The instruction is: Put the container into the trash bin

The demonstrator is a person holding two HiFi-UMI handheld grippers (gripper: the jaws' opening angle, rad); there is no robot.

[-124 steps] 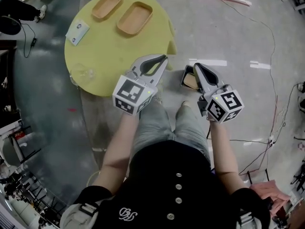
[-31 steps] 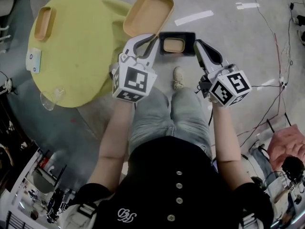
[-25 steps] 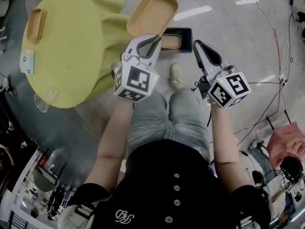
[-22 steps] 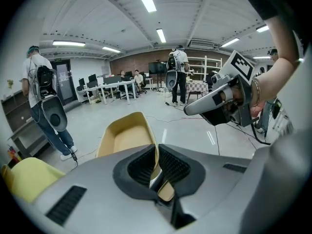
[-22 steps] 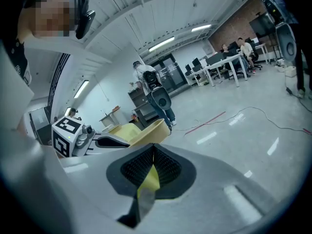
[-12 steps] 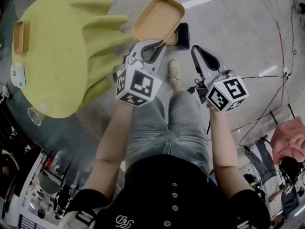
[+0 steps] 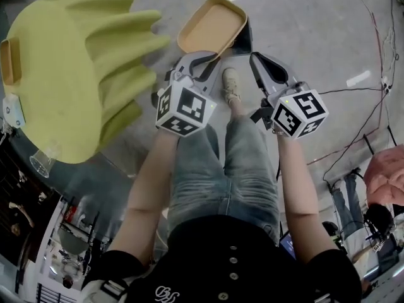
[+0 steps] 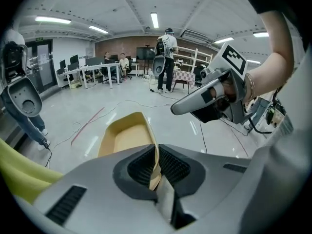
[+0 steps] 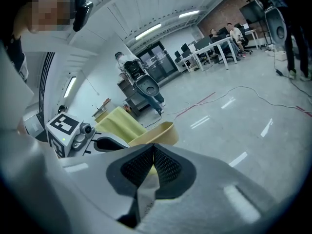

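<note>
Left gripper view: container (image 8: 122, 140) lengthwise away, left fingers (image 8: 173, 165) pinching rim, right fingers (image 9: 165, 165) together.

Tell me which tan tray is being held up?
The tan tray at the top middle of the head view: the left gripper has its rim pinched in its fingers. The other tray lies on the yellow table, far left.

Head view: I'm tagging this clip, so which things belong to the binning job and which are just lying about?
Job: container, clamped in the left gripper; trash bin beneath it.
Lying about: second container, white card, clear cup, all on the yellow table.
</note>
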